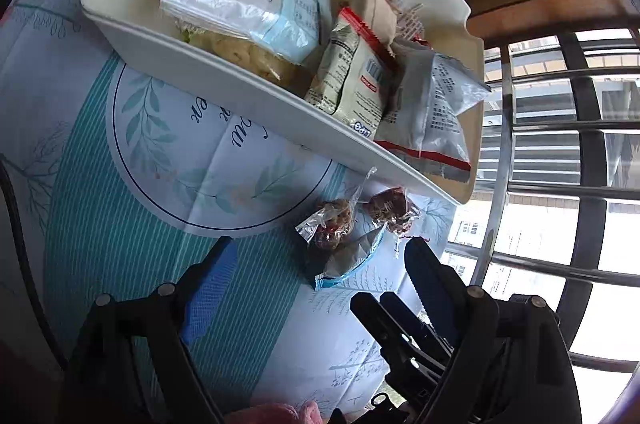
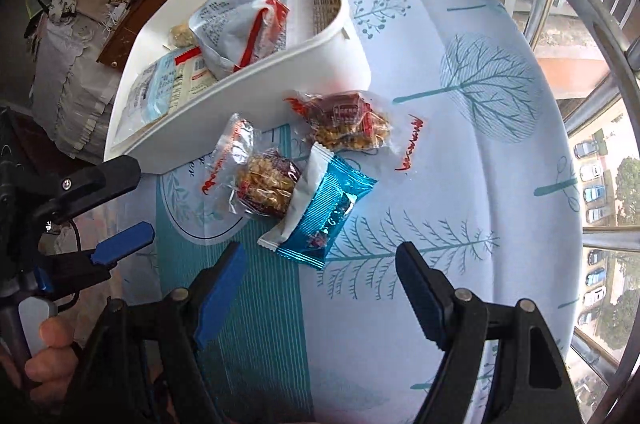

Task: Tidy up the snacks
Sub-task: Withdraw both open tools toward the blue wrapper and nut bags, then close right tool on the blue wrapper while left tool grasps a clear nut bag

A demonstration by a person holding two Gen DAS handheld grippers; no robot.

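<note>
Blue pads line both pairs of jaws, and both stand wide with nothing between them. The right gripper (image 2: 320,284) fills the bottom of the right wrist view, pointing steeply down at the surface (image 2: 460,183), which wears a pale cloth printed with teal trees. The left gripper (image 2: 132,199) pokes in from the left edge of that same view, also empty; in its own view, the left gripper (image 1: 320,264) hangs open just short of the loose packets.

Nearest the right jaws, at centre frame, lies the blue foil packet (image 2: 324,212), tilted, one white crimped end resting against its neighbour. It looks light, crinkly and somewhat slick; I would pinch it across the flat middle of its body, where the pads can bite on the contents rather than slide off a seam.

Touching it on the upper left is a clear-wrapped nut cluster (image 2: 260,183), and just beyond, upper centre, a second clear-wrapped cluster (image 2: 348,123) with a red label. Both seem light but brittle inside, so a gentle squeeze over the lump itself would suit them. Their loose twisted film ends would likely slip or tear.

Farthest, in the upper left, sits the white bin (image 2: 352,63), its near wall just beside the clusters. It already holds several soft pouches, among them a grey-white pouch (image 2: 224,23) with red trim. Three packets remain outside it.
</note>
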